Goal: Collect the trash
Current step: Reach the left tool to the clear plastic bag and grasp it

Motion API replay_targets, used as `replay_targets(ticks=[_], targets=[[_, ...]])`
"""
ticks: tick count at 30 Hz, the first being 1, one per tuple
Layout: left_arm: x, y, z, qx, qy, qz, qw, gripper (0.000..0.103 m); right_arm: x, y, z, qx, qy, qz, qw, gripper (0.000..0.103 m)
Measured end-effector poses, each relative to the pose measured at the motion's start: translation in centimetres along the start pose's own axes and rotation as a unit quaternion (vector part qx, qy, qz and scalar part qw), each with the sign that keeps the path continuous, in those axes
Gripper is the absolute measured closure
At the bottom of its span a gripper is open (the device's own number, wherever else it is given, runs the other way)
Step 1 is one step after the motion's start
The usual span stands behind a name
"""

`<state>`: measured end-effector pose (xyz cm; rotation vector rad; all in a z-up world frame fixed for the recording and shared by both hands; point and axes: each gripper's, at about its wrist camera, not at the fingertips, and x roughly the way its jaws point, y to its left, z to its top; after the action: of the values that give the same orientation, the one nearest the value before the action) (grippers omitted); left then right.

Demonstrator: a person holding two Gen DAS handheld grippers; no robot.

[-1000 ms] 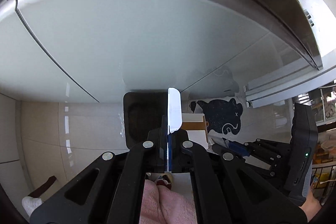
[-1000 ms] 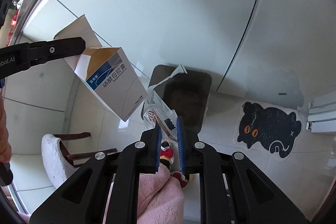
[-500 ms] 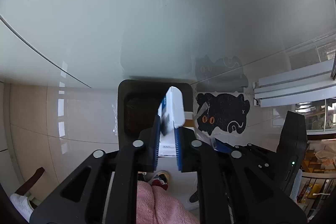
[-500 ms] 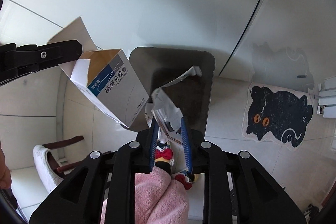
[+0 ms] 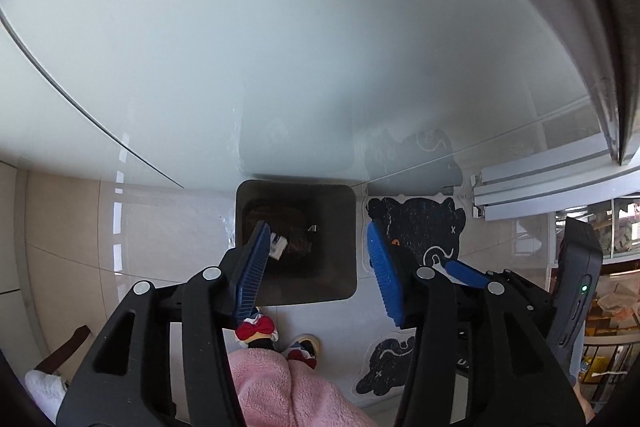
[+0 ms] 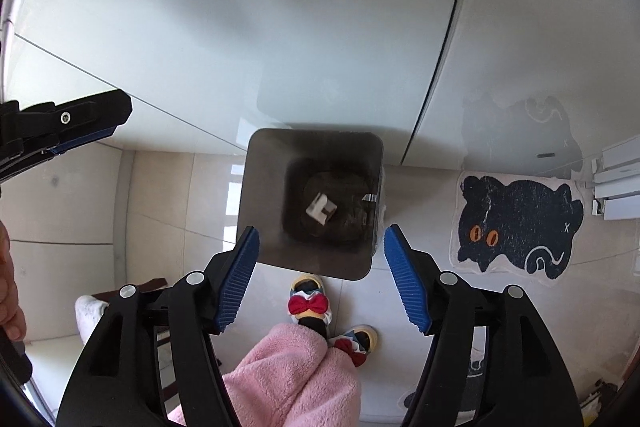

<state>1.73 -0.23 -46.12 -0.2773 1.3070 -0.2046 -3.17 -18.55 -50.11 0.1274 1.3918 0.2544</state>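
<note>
Both tools, left tool (image 5: 316,267) and right tool (image 6: 320,275), opening with nothing between them above the bin (image 6: 260,219); white box (image 6: 321,210) already down inside, further trash unseen.

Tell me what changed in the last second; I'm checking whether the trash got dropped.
Both tools let go. The left tool released the white cardboard box, now lying inside the dark square bin; the right tool released its crumpled wrapper. Both jaws are opening, empty. The bin and black cat-shaped mat stayed put.

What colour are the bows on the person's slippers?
Red bows; clearest in the right wrist view.
</note>
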Motion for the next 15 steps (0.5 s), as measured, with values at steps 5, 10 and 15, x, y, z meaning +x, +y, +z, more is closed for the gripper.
replay_targets(ticks=[5,10,15], targets=[[-7.3,-1.0,0.1,0.017,-0.052,0.010,0.9985,0.038,-8.7,1.0,1.1,-0.002,-0.062,0.006,0.998,0.013],[-13.6,-2.4,0.1,0.031,-0.092,0.003,0.9953,0.026,-16.9,2.5,2.8,-0.015,-0.131,0.009,0.991,0.007],[-18.2,-3.9,0.6,0.042,-0.127,-0.011,0.9910,0.016,-22.8,2.7,5.0,-0.008,-0.182,0.019,0.983,0.006]])
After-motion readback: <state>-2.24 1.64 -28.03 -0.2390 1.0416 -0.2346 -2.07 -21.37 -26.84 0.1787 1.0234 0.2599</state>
